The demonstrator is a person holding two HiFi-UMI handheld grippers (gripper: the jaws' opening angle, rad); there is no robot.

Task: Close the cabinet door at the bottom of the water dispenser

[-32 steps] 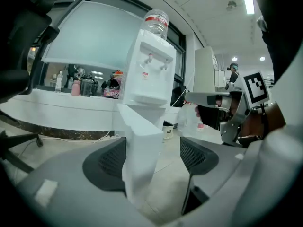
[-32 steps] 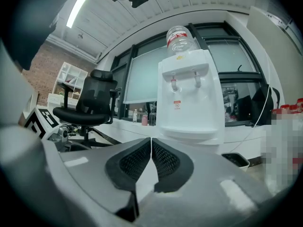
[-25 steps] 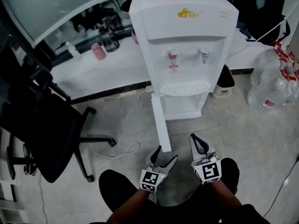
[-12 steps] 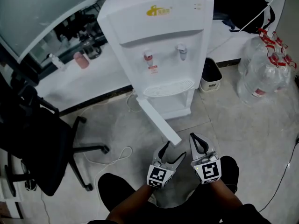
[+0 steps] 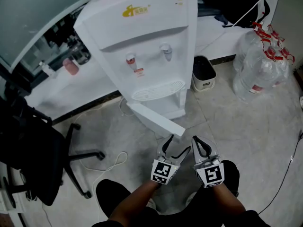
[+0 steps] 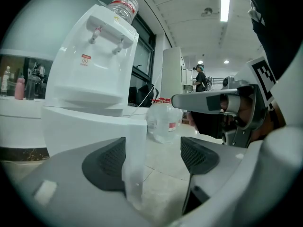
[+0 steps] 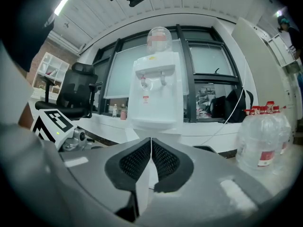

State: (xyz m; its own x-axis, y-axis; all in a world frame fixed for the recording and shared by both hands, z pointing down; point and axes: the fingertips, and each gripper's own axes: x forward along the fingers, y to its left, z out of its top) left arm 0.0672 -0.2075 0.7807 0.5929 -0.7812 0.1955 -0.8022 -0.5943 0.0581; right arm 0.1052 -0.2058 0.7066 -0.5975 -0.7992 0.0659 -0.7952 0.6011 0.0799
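The white water dispenser [image 5: 142, 46] stands on the floor with its bottom cabinet door [image 5: 156, 119] swung partly out towards me. My left gripper [image 5: 176, 147] is open at the door's free edge. In the left gripper view that door edge [image 6: 134, 160] stands between the jaws, close against the left pad [image 6: 106, 162], and the left gripper [image 6: 154, 155] holds nothing. My right gripper [image 5: 199, 144] is shut and empty just right of the left one, clear of the door. Its pads [image 7: 137, 161] meet in the right gripper view, with the dispenser [image 7: 154, 93] straight ahead.
A black office chair [image 5: 28, 145] stands at the left, and a cable [image 5: 111, 162] loops on the floor beside it. Large water bottles [image 5: 262, 65] and a small bin [image 5: 203, 72] are right of the dispenser. A white counter [image 5: 71, 86] runs behind it.
The door has swung from straight out to a narrower angle with the cabinet. My left gripper has moved forward with the door's free edge. The view has shifted right.
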